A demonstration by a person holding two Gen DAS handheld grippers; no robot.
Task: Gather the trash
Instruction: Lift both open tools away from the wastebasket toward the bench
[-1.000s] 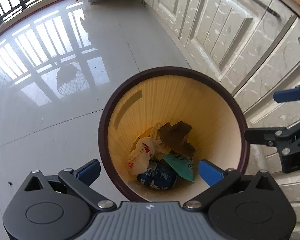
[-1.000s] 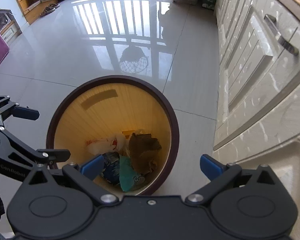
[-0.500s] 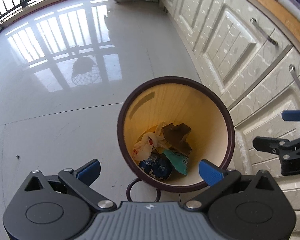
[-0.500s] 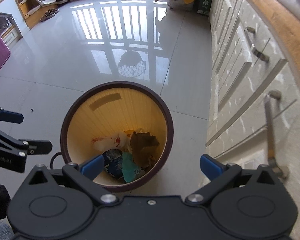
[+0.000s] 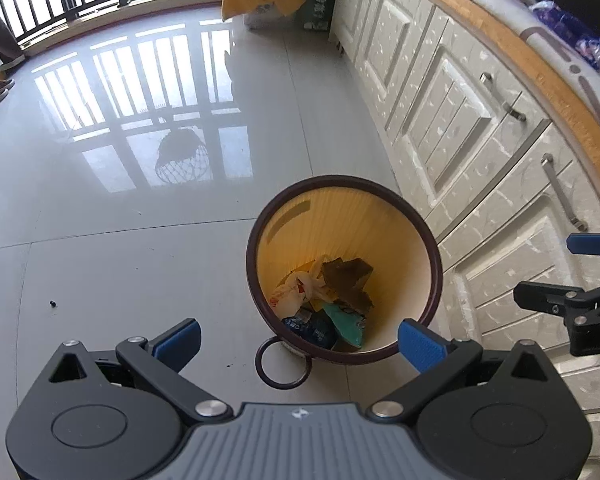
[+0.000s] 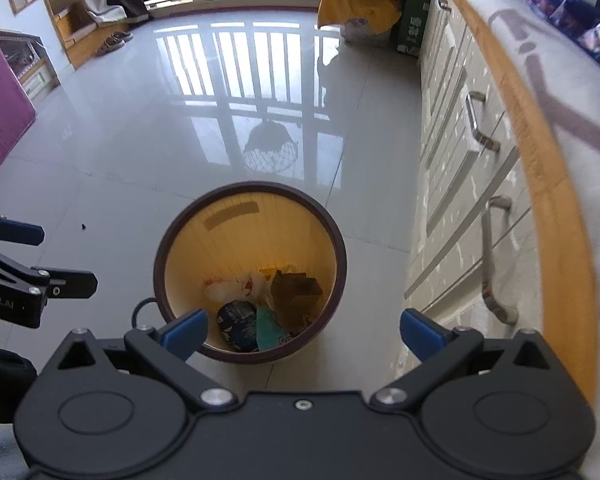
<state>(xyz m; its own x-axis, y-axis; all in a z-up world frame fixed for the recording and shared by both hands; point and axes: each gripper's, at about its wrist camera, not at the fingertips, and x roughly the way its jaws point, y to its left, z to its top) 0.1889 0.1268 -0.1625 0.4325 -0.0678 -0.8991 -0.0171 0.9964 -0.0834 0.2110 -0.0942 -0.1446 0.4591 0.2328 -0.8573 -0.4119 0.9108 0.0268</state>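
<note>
The left gripper occupies the bottom of the left wrist view with its blue-padded fingers spread wide apart and nothing between them. The right gripper fills the bottom of the right wrist view, likewise spread wide and empty. The bin stands upright on the grey tiled floor, at lower centre of both frames, just beside the white cabinets at the right of the frame. Inside the bin lies the trash: a crumpled brown paper, a white plastic bag, a dark blue wrapper and a green packet. A dark ring lies on the floor, touching the bin's near side. The worktop runs along the right edge of the frame.
</note>
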